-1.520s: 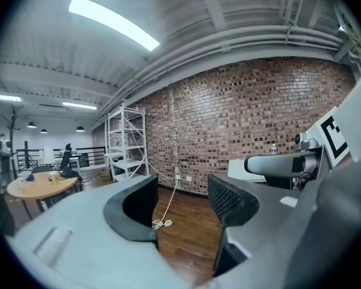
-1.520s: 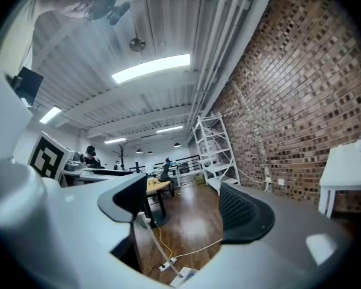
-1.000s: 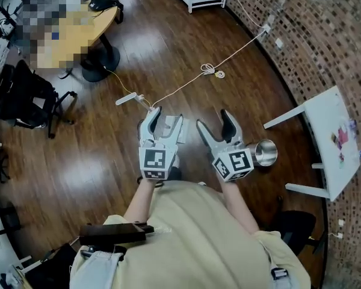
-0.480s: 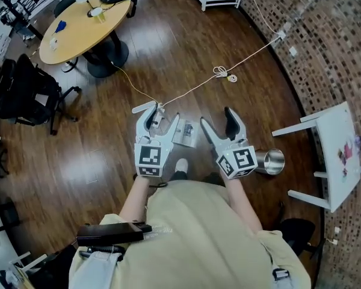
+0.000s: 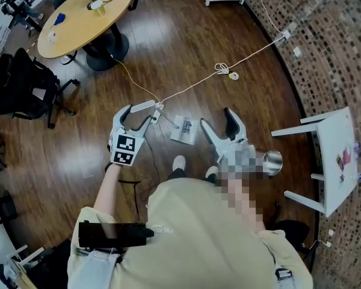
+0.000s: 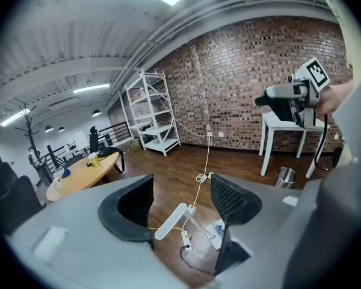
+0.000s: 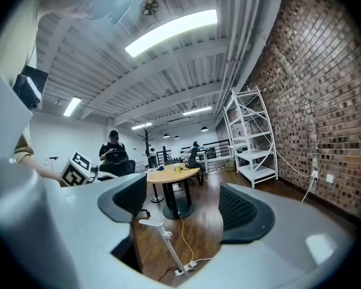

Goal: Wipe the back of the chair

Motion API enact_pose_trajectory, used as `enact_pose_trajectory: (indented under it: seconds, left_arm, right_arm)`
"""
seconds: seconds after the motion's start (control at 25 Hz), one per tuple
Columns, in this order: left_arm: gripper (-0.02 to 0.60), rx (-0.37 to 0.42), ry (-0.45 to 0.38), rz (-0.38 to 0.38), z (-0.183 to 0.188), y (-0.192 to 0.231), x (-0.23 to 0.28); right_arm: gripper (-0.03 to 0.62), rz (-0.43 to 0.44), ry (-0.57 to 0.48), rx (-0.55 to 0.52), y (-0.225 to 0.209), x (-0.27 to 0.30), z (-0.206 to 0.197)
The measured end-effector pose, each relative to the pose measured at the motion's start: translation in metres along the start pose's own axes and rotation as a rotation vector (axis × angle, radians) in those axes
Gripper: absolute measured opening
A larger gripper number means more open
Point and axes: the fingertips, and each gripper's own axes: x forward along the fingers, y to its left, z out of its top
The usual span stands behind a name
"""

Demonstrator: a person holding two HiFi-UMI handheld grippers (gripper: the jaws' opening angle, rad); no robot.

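Left gripper (image 5: 138, 116): held low and tilted toward the floor. Its jaws are opening and nothing is between them, so I judge it prepares to pick something up.
Right gripper (image 5: 216, 122): held almost level before the body. Its jaws are apart and empty, and it seems only to wait.
White packet (image 5: 183, 130): lies flat on the wooden floor, seen between the two grippers. It may be wiping material, but I cannot tell.
Metal bin (image 5: 271, 160): stands on the floor just beside the right gripper.
Chair (image 5: 24, 92): a black office chair at the far left, well apart from both grippers. Nothing is at its back, so wiping has not begun.
Round table (image 5: 84, 17): stands beyond the chair.
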Motion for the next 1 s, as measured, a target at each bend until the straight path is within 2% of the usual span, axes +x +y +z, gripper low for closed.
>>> enact_pose_trajectory:
  seconds: [0.24, 0.36, 0.6, 0.84, 1.0]
  left_arm:
    - [0.316, 0.063, 0.161, -0.125, -0.046, -0.001, 0.031]
    - [0.318, 0.137, 0.242, -0.164, -0.059, 0.005, 0.050]
    - [0.324, 0.228, 0.373, -0.235, -0.098, 0.020, 0.097]
    - [0.325, 0.290, 0.517, -0.413, -0.156, 0.009, 0.140]
    - [0.324, 0.383, 0.585, -0.458, -0.184, 0.009, 0.159]
  right_arm:
    - [0.367, -0.004, 0.042, 0.019, -0.008, 0.000, -0.020]
    - [0.367, -0.001, 0.047, 0.036, -0.013, 0.008, -0.019]
    - [0.367, 0.007, 0.057, 0.010, -0.022, 0.025, -0.032]
    - [0.367, 0.013, 0.100, -0.026, -0.027, 0.041, -0.054]
    - [0.367, 0.018, 0.121, -0.018, -0.027, 0.044, -0.062]
